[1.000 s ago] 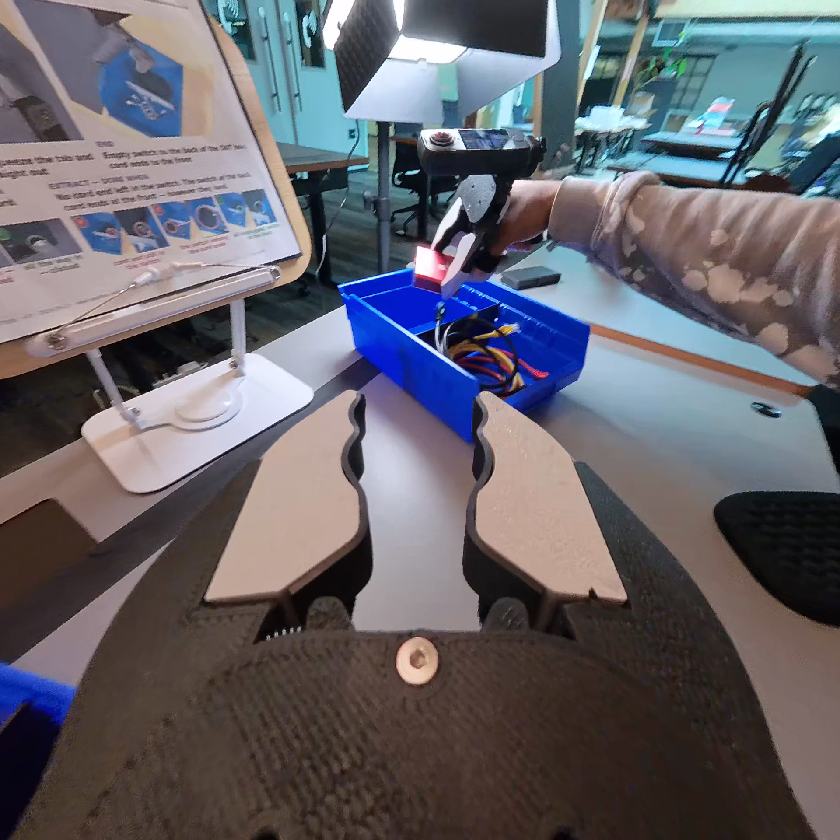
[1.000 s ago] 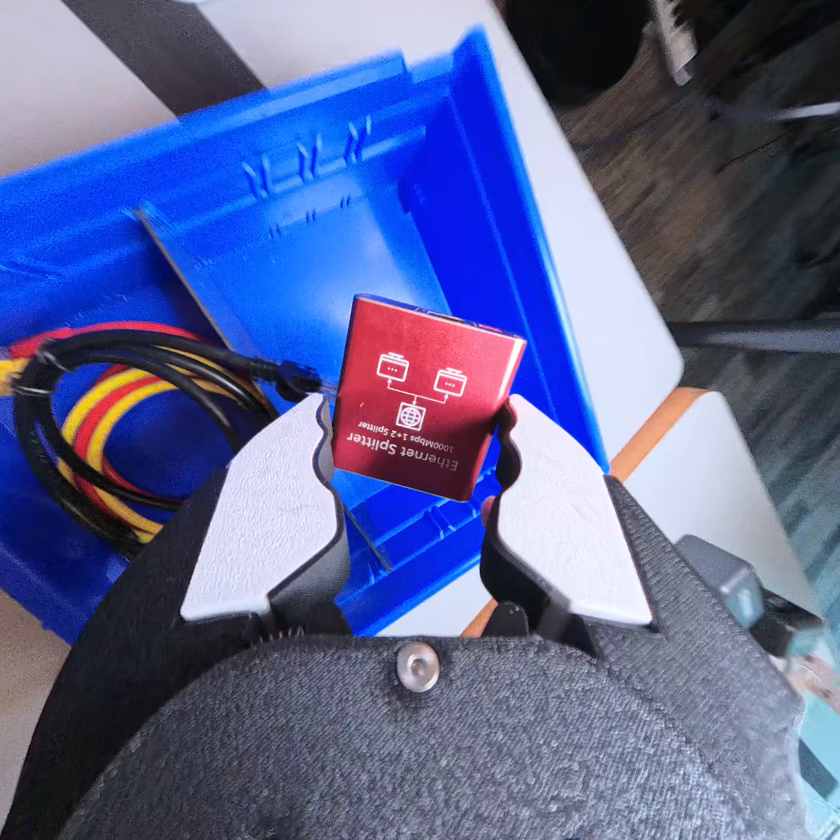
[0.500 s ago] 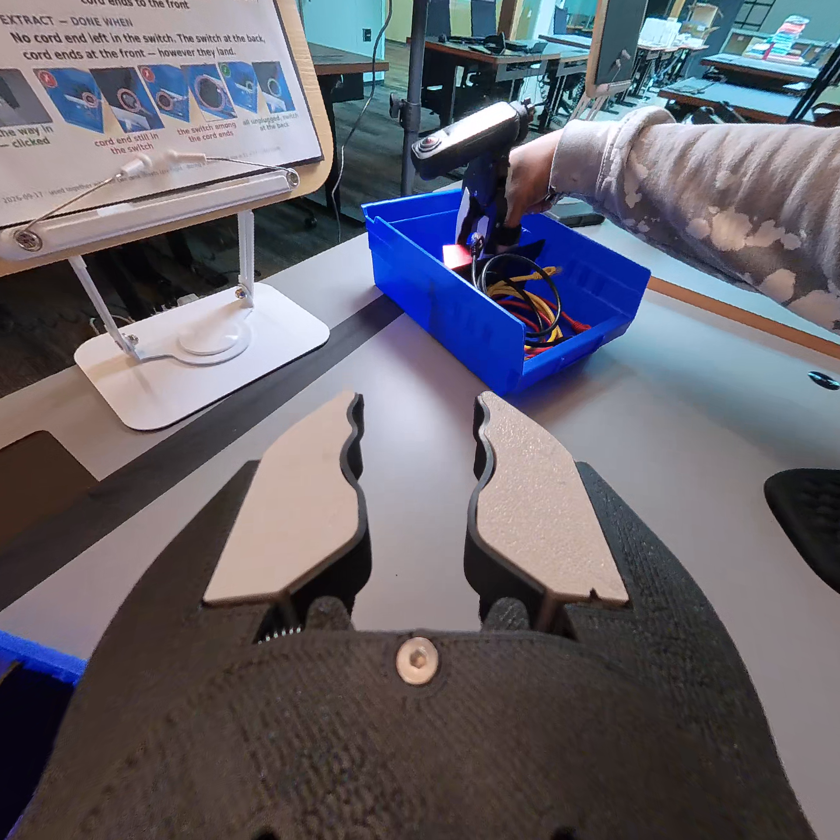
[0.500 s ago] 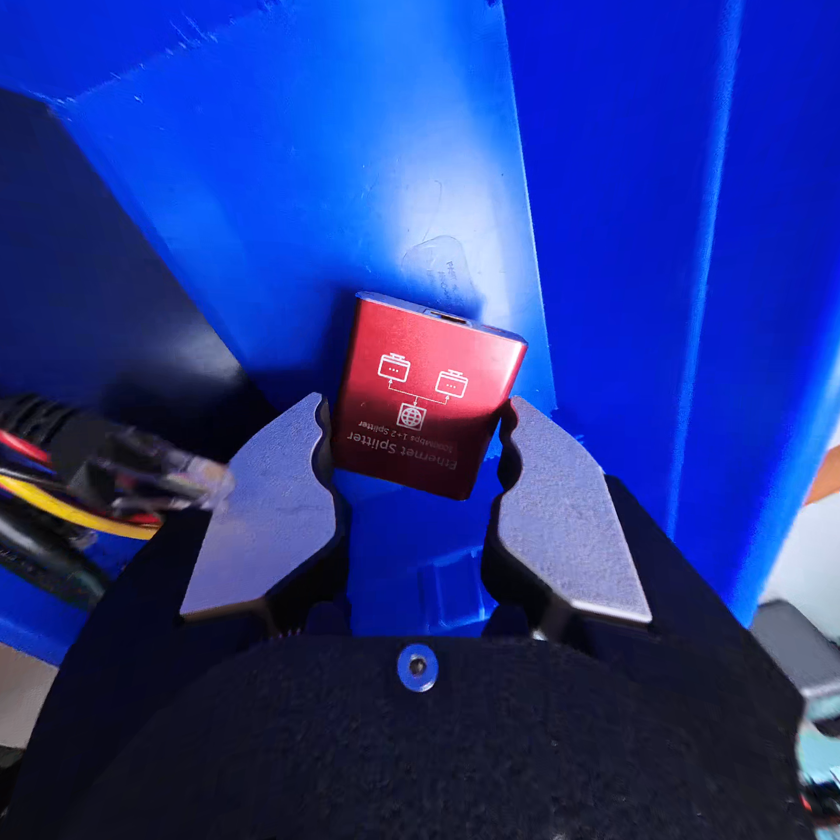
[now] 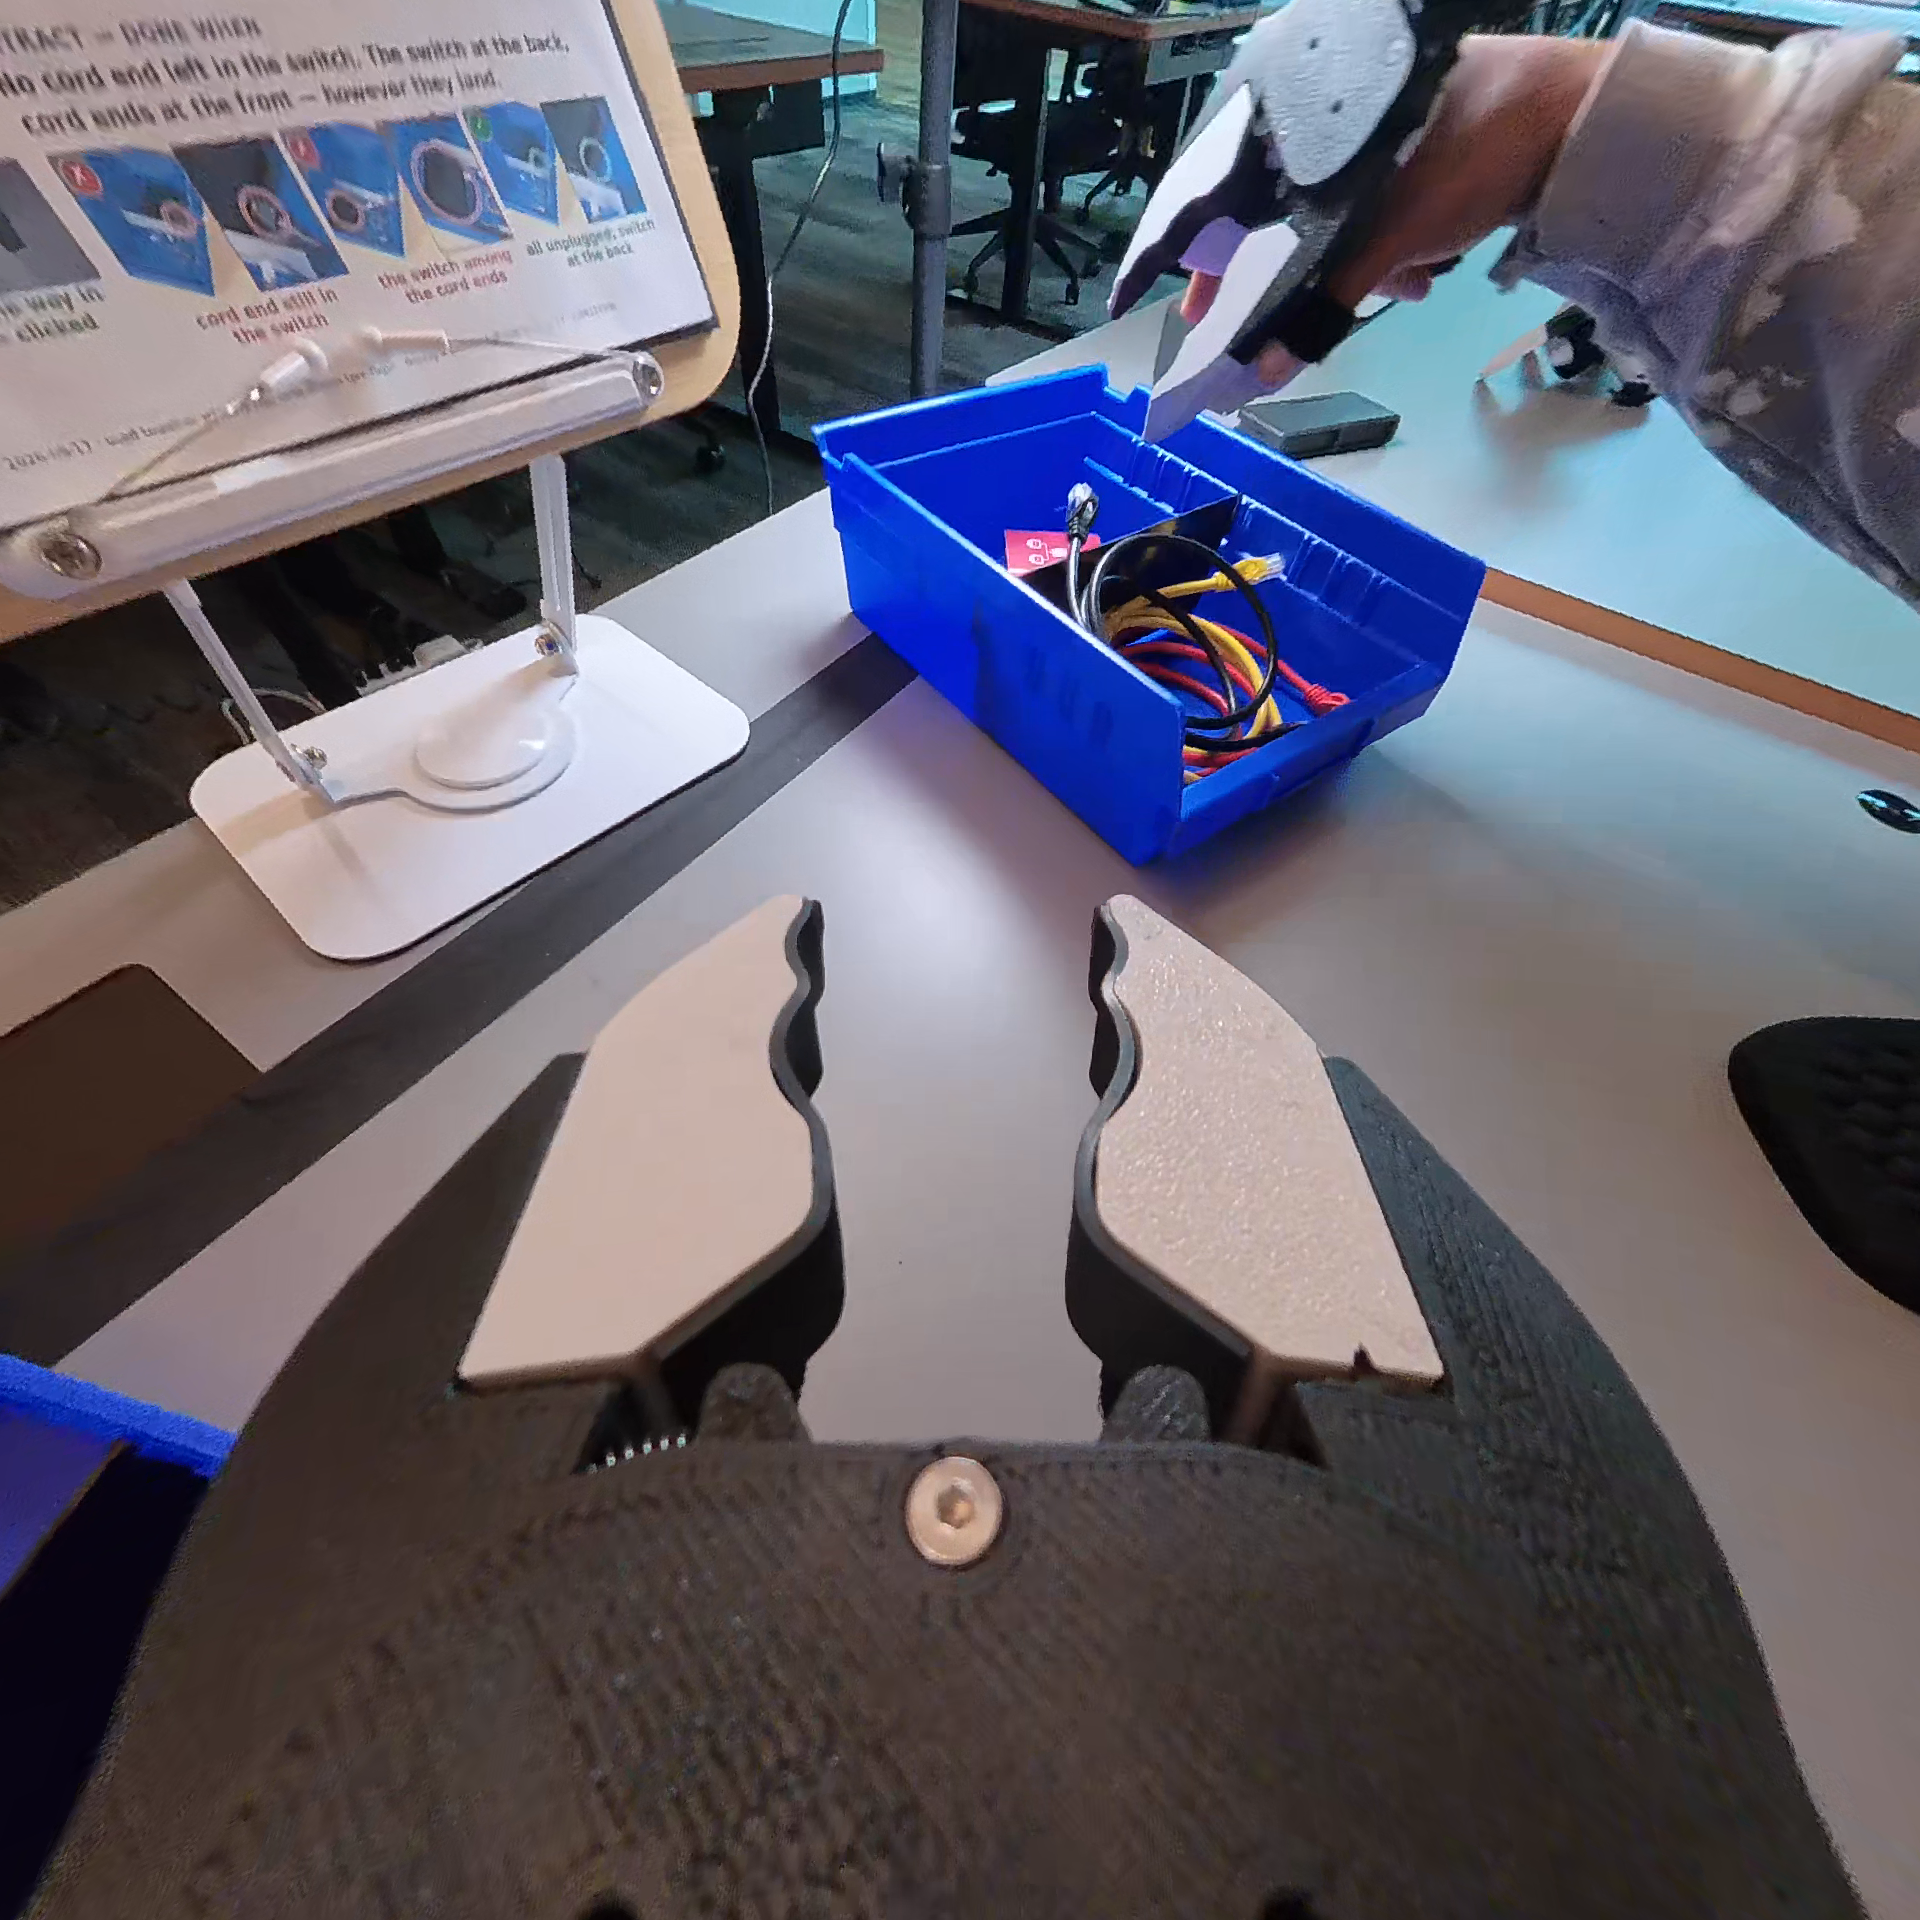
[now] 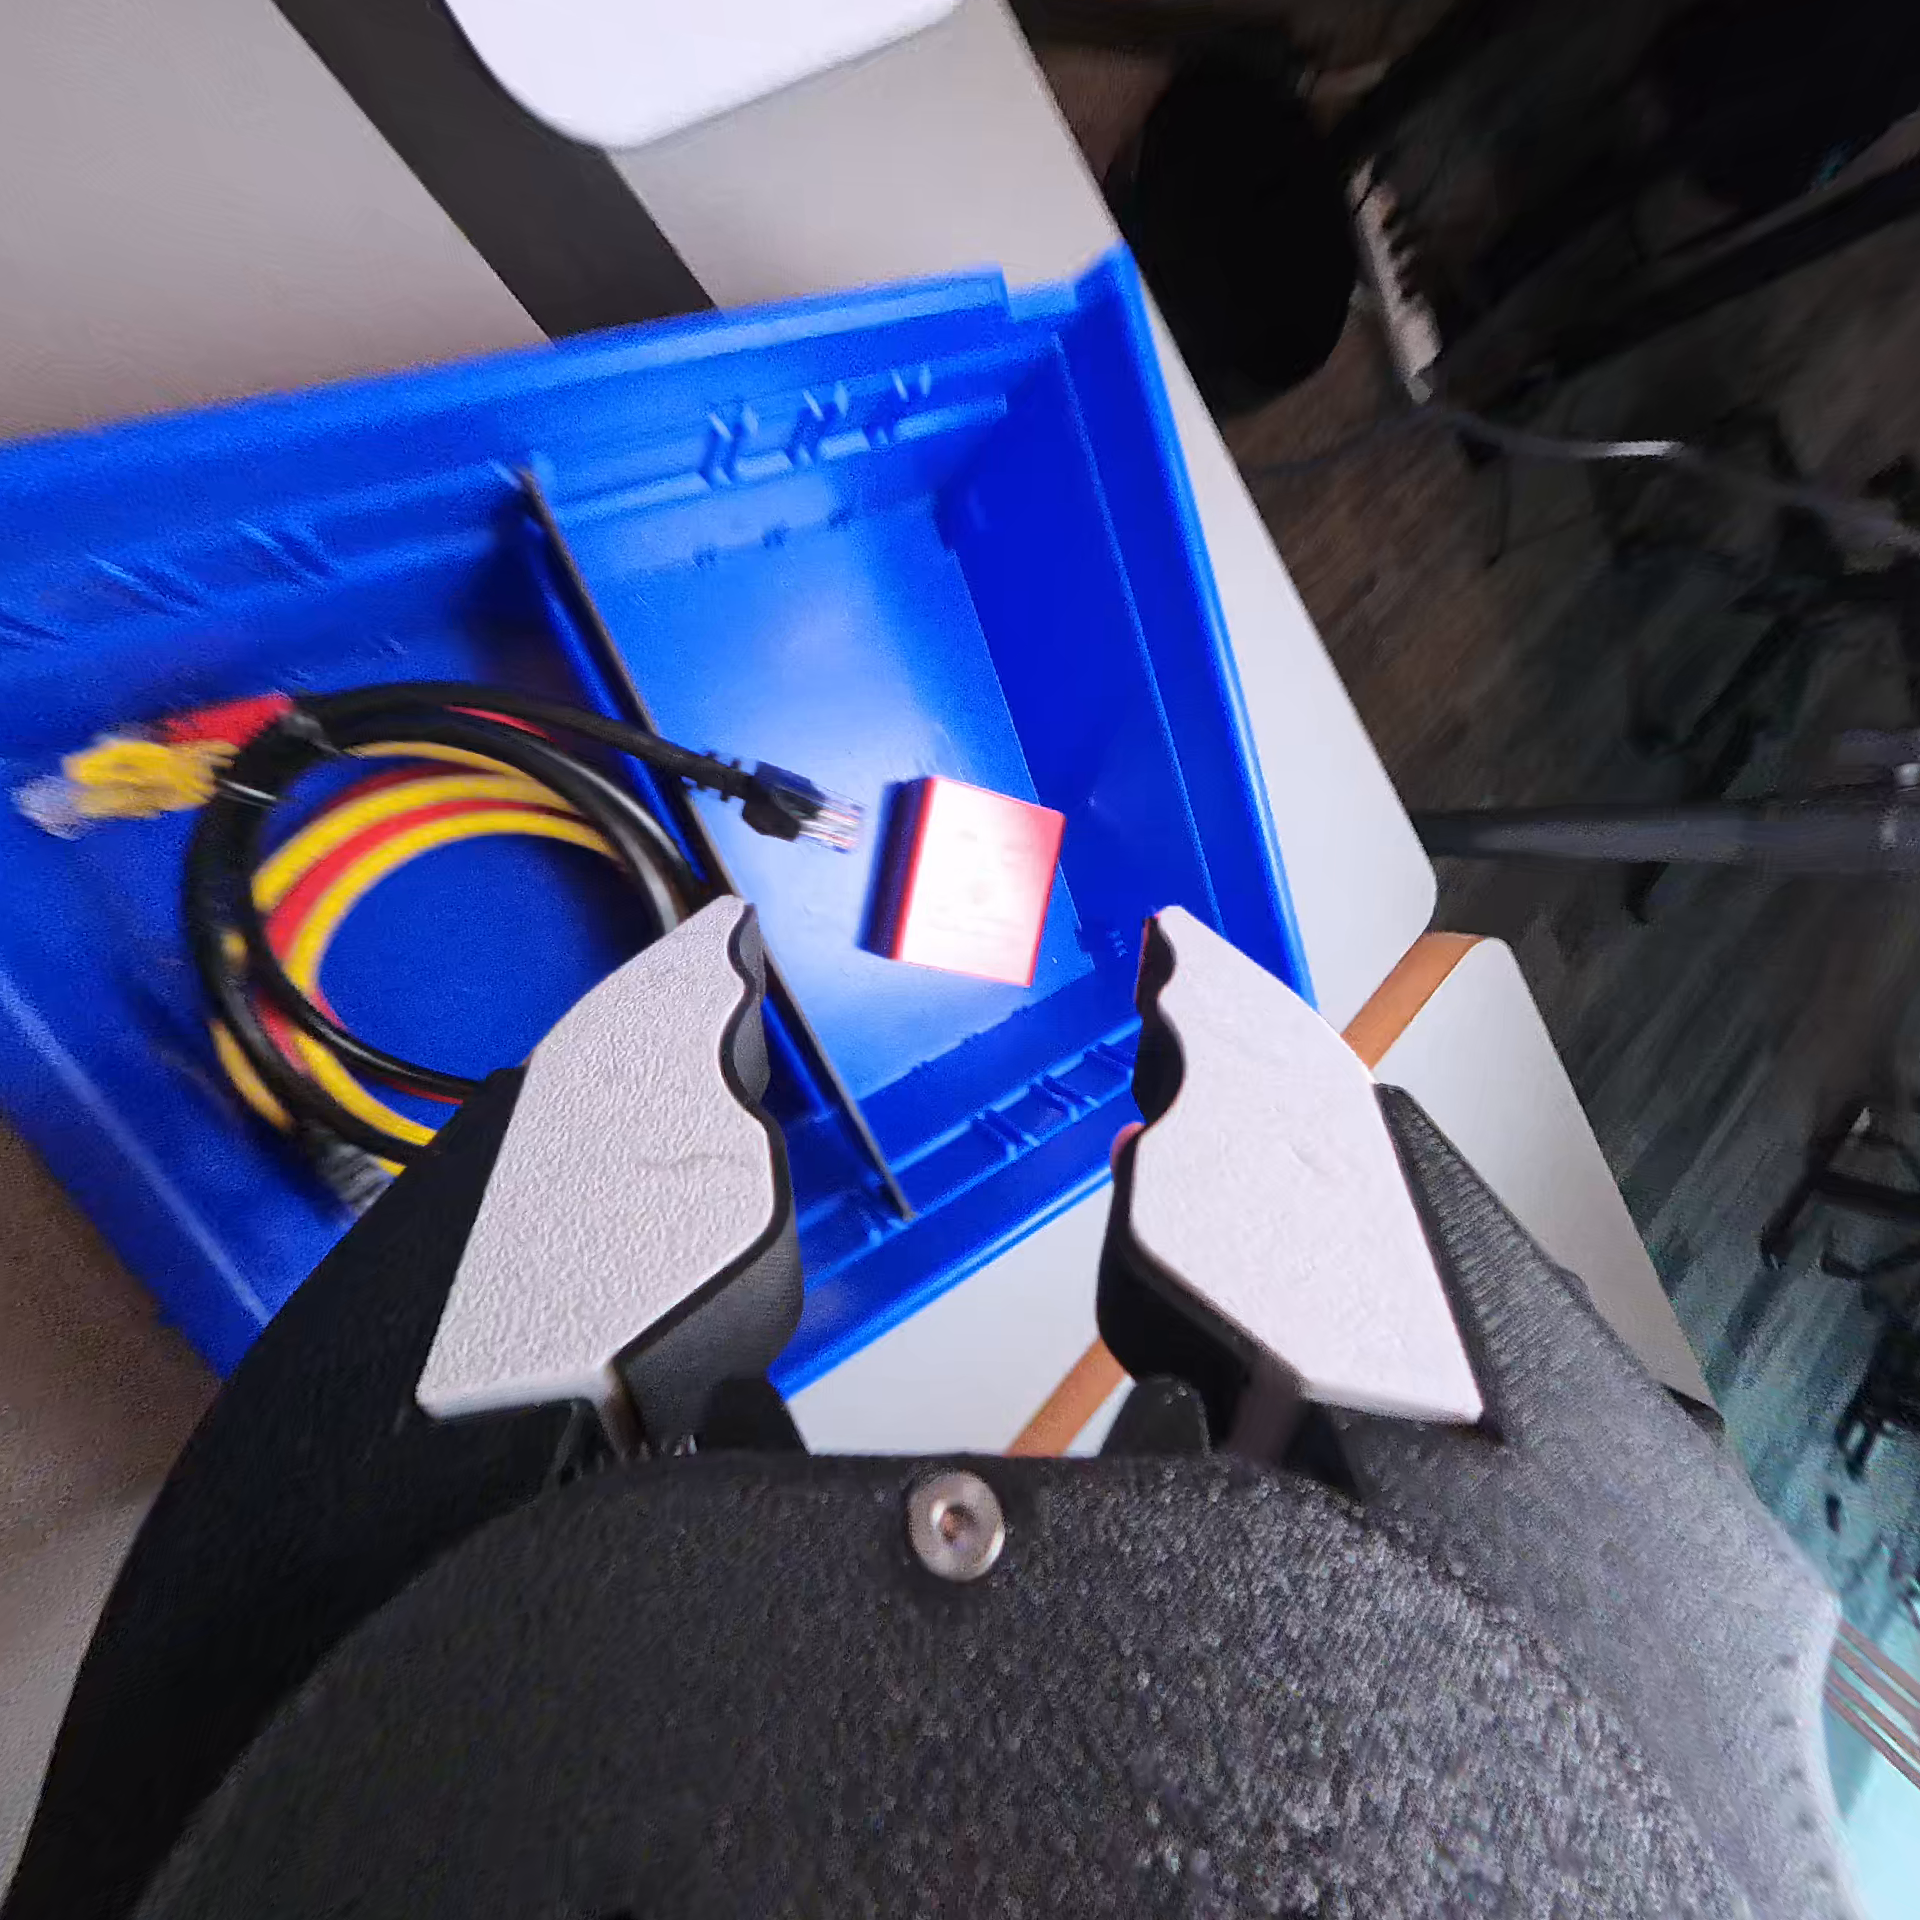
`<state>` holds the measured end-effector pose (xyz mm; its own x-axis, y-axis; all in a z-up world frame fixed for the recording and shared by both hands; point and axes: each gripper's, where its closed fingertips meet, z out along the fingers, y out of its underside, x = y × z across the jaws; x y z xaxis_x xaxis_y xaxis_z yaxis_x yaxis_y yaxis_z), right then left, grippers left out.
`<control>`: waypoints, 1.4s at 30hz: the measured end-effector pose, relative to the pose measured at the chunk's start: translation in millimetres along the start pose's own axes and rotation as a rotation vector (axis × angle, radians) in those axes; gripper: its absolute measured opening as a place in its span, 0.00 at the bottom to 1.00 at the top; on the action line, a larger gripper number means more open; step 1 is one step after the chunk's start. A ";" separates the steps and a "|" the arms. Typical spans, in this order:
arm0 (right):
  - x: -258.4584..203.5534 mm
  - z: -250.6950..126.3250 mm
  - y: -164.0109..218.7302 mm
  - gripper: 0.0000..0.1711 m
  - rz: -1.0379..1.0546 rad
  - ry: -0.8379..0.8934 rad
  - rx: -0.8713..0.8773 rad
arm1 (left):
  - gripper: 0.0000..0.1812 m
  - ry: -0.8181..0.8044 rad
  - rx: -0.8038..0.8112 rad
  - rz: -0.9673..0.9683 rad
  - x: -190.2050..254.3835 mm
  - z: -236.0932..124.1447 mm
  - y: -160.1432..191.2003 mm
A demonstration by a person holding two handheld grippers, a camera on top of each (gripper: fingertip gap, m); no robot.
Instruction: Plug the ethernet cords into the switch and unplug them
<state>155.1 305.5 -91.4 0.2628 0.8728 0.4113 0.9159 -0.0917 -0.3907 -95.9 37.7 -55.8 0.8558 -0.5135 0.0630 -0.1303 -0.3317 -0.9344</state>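
Both grippers, left [image 5: 951, 1029] and right [image 6: 945, 1023], are held apart, empty; switch [image 6: 971, 883] is seen mid-frame in bin [image 6: 312, 520].

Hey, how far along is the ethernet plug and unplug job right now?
Looks nearly finished. The red switch lies alone in the blue bin's back compartment with no cord visibly plugged in; the coiled cords sit past the divider. Both the right tool and left tool are open and empty. Nothing obvious remains.
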 end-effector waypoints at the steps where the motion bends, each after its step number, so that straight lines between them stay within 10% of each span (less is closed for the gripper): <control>1: -10.5 -13.4 -7.0 0.38 0.010 0.023 0.067 | 0.27 0.003 0.009 0.009 3.1 -3.4 -4.1; 12: -193.3 -43.2 46.7 0.35 -0.032 -0.037 0.202 | 0.27 -0.193 -0.135 0.237 -11.2 -48.0 15.3; 26: -195.6 16.0 78.3 0.33 -0.371 -0.046 -0.193 | 0.33 -0.387 -0.828 0.304 -120.4 -133.0 201.4; 42: -209.3 20.7 72.8 0.17 -0.537 -0.044 -0.206 | 0.16 -0.261 -0.918 0.509 -109.3 -94.7 212.1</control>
<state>160.5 126.1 -223.0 -0.2644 0.8411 0.4718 0.9587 0.2824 0.0339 -264.5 -51.5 -227.6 0.6613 -0.6103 -0.4362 -0.7332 -0.6489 -0.2036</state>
